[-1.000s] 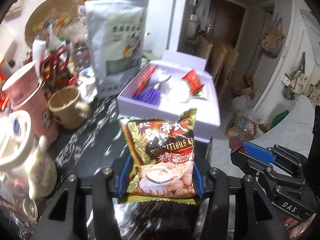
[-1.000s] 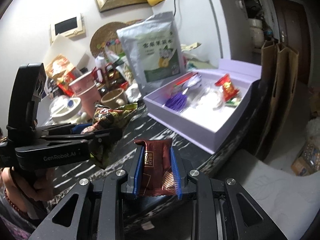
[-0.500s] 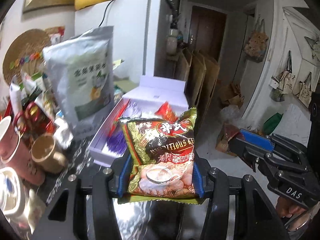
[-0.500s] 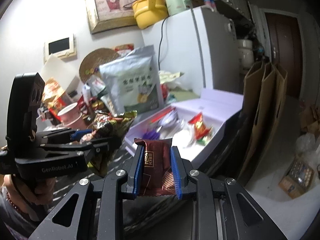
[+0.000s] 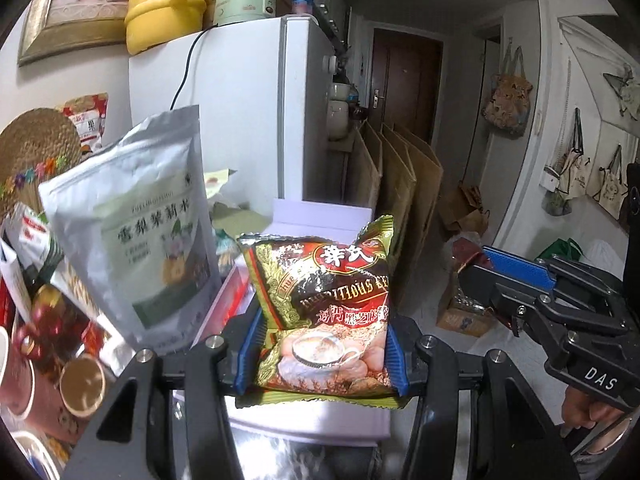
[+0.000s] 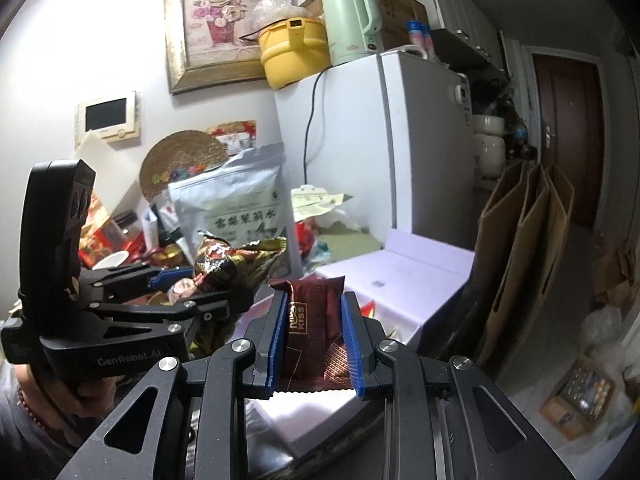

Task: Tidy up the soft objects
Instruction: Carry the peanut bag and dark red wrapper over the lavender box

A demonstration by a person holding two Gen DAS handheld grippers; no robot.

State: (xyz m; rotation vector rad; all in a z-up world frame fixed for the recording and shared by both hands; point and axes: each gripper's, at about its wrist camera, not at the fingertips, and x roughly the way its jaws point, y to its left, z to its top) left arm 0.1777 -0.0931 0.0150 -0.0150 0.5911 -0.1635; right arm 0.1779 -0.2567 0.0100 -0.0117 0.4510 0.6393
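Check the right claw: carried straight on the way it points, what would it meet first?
Probably the pale purple box right beyond the dark red packet that the right claw grips, though its depth is hard to judge.

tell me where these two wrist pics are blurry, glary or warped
Left wrist view: the cups at lower left are smeared, glare sits on the cereal sachet in the left claw, and the fridge bows with the fisheye. Right wrist view: mostly sharp on the brown packet in the right claw; the corners darken and the door leans.
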